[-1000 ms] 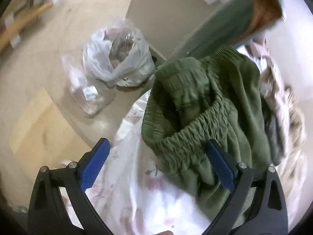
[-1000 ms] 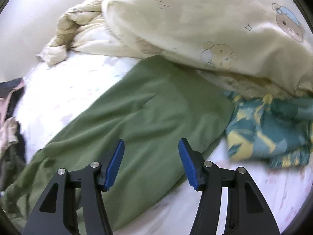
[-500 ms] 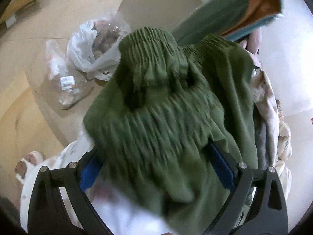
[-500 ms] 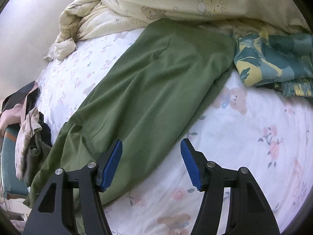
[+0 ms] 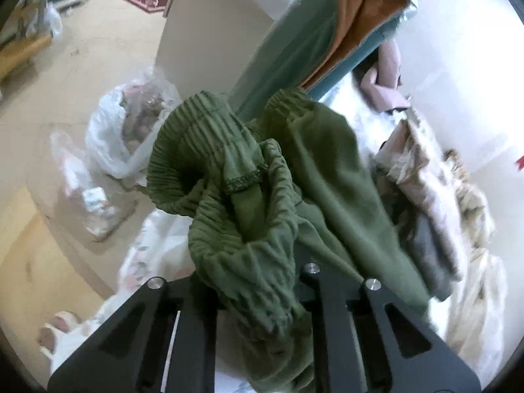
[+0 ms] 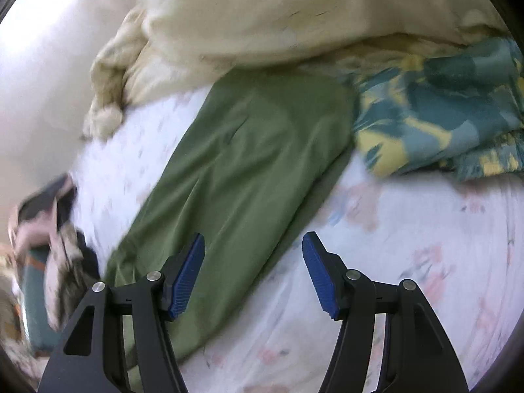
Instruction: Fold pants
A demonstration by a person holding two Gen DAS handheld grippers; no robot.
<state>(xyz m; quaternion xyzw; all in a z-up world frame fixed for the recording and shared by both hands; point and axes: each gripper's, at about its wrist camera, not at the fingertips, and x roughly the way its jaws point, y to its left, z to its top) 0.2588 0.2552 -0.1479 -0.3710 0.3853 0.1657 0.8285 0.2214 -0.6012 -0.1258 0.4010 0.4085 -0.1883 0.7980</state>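
The green pants (image 5: 262, 203) lie on a bed with a white floral sheet (image 6: 409, 255). In the left wrist view their bunched elastic waistband (image 5: 196, 150) fills the middle, and my left gripper (image 5: 249, 281) is shut on the waistband fabric, its pads hidden by the cloth. In the right wrist view the pants' legs (image 6: 249, 170) stretch flat from lower left to the far hem. My right gripper (image 6: 253, 268) is open and empty, hovering over the leg's near edge.
A cream quilt (image 6: 278, 23) and a blue-yellow patterned cloth (image 6: 442, 108) lie beyond the leg hem. Crumpled clothes (image 5: 432, 196) lie beside the pants. A teal-orange board (image 5: 321, 39) stands at the bed edge. Plastic bags (image 5: 124, 137) sit on the floor.
My left gripper has closed on the waistband and lifted it. My right gripper has shifted over the pants leg, staying open.
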